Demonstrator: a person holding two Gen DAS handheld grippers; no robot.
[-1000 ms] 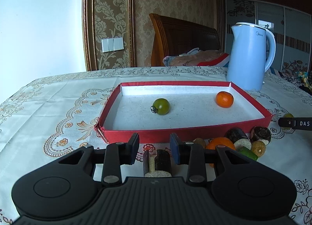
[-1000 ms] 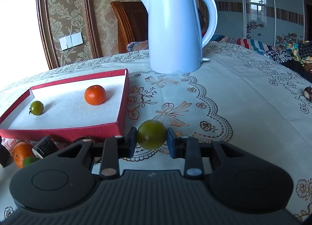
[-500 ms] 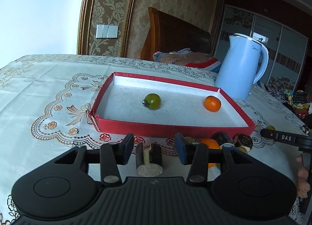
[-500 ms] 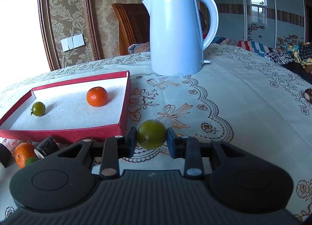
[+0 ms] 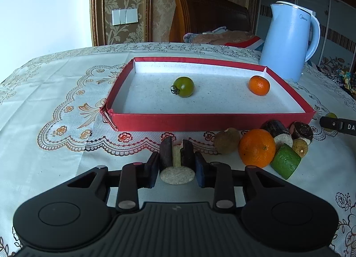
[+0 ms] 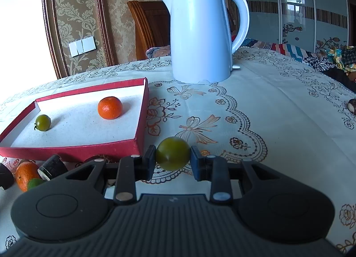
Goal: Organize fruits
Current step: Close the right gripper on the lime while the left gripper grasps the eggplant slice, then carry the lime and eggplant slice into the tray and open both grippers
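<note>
A red tray with a white floor holds a green tomato and a small orange. My left gripper is shut on a dark sugarcane piece with a pale cut end, just in front of the tray. My right gripper is shut on a green round fruit, right of the tray's near corner. The tray's tomato and orange also show in the right wrist view. A heap of fruit lies at the tray's front right: an orange, a lime half, sugarcane pieces.
A light blue kettle stands behind the tray's right end; it also shows in the right wrist view. A brown fruit lies beside the heap. A lace cloth covers the table. A small dark fruit lies at far right.
My left gripper has closed on the sugarcane piece, which stood loose between open jaws before. The right gripper keeps the green fruit and has barely shifted.
</note>
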